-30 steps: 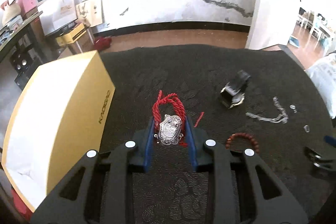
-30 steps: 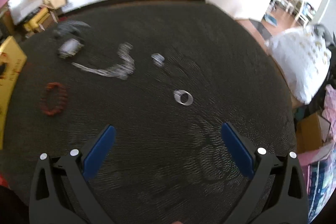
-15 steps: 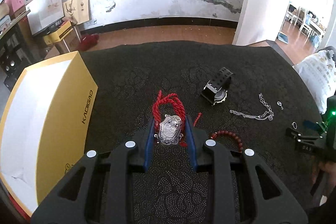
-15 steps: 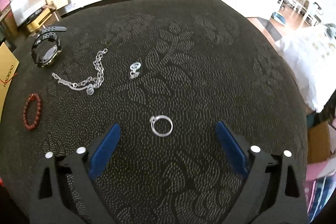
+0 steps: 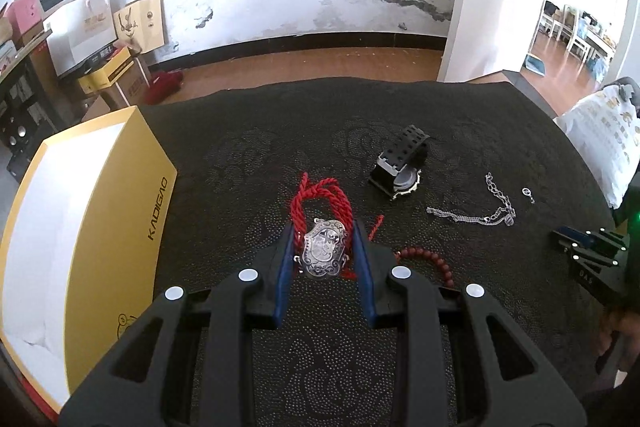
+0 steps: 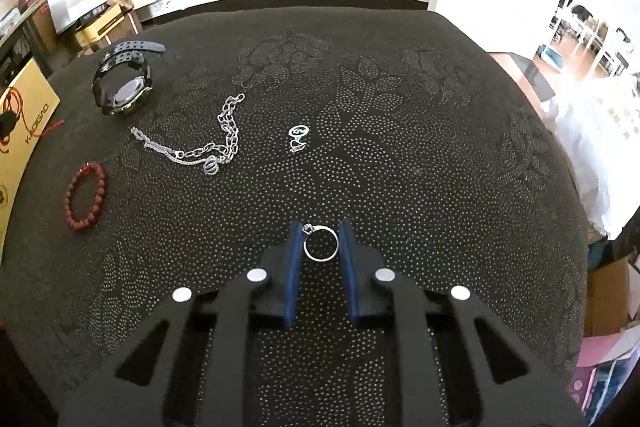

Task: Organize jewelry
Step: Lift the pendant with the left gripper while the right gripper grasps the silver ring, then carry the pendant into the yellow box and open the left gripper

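My left gripper (image 5: 323, 233) is shut on a silver pendant (image 5: 323, 251) strung on a red cord (image 5: 320, 197), held above the black cloth. My right gripper (image 6: 321, 229) has closed its blue pads around a silver ring (image 6: 321, 247) on the cloth; it also shows at the right edge of the left wrist view (image 5: 586, 245). On the cloth lie a black watch (image 6: 122, 87), a silver chain (image 6: 208, 147), a small silver charm (image 6: 298, 137) and a red bead bracelet (image 6: 86, 197).
A yellow box with a white inside (image 5: 72, 227) stands open at the left of the black patterned cloth (image 5: 304, 131). Cartons and bags stand by the far wall (image 5: 104, 39). A white bag (image 6: 600, 131) lies off the right edge.
My right gripper moved forward to the ring and closed from wide open to around it. My left gripper kept its hold on the pendant and hardly moved.
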A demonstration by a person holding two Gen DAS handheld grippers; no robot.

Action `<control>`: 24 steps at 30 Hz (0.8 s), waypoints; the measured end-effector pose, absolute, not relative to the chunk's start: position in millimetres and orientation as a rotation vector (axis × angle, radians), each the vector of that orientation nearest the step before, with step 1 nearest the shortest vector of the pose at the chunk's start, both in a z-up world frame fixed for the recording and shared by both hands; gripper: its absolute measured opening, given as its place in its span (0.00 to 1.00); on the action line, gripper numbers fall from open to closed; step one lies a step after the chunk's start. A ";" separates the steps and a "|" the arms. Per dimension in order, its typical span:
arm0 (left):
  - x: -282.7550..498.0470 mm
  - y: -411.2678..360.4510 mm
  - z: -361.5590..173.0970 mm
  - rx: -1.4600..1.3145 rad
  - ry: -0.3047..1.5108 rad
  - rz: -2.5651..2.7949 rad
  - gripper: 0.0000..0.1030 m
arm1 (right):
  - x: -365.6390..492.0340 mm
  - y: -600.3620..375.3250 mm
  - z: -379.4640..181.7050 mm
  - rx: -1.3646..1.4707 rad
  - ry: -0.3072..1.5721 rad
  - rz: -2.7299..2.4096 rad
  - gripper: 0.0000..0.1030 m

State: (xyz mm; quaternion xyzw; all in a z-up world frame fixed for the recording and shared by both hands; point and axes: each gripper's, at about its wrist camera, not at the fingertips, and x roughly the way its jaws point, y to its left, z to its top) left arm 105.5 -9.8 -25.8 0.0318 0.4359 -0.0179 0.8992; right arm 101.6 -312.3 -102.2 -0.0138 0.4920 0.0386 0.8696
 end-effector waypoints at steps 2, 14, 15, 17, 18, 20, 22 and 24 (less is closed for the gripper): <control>105.5 -11.1 -26.1 0.070 0.902 -0.035 0.27 | 102.6 -311.6 -101.7 -0.020 1.032 0.073 0.18; 93.0 -12.1 -11.6 0.086 0.894 -0.045 0.27 | 92.8 -264.0 -42.3 0.000 0.970 0.107 0.18; 91.6 -12.0 -9.1 0.086 0.893 -0.046 0.27 | 92.0 -257.4 -36.9 0.001 0.962 0.121 0.18; 87.8 -6.5 -2.1 0.072 0.899 -0.053 0.27 | 89.6 -240.3 -25.6 -0.006 0.949 0.145 0.18; 85.8 -2.9 2.2 0.065 0.899 -0.055 0.27 | 89.1 -231.9 -19.9 -0.008 0.941 0.162 0.18; 81.0 6.0 12.6 0.063 0.887 -0.047 0.27 | 85.8 -211.3 -7.1 -0.026 0.925 0.195 0.19; 74.8 20.3 24.8 0.051 0.872 -0.036 0.27 | 83.7 -193.3 4.4 -0.030 0.909 0.229 0.18; 69.2 35.5 35.2 0.035 0.863 -0.030 0.27 | 81.5 -175.2 15.2 -0.041 0.888 0.260 0.19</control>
